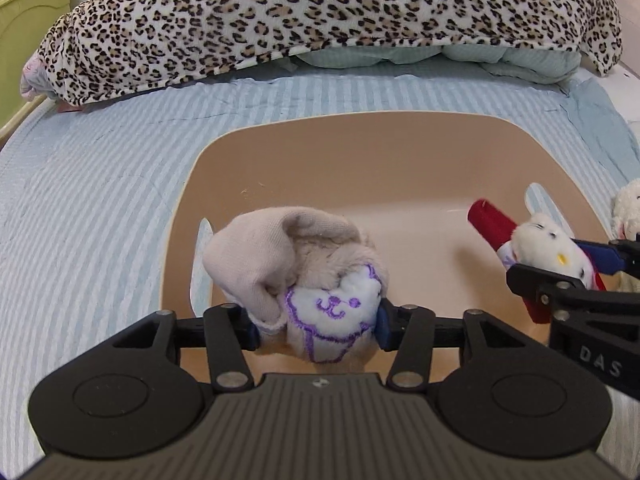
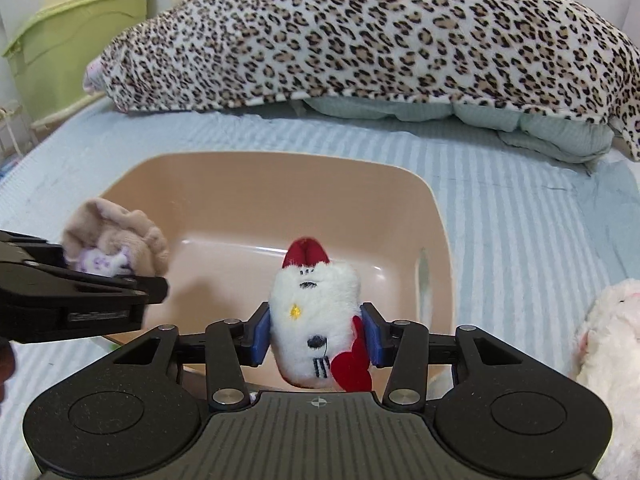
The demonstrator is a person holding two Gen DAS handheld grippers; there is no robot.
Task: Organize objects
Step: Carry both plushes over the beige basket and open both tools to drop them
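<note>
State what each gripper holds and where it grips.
Left gripper pinches the beige plush across its white embroidered face. Right gripper pinches the white cat plush across its head.

Your left gripper (image 1: 318, 322): matte black linkage arms, silver pivot screws, blue pads (image 1: 383, 322), ribbed grey body flanked by round black housings. Your right gripper (image 2: 316, 334): same build, blue pads (image 2: 260, 334); "DAS" lettering on its side.
</note>
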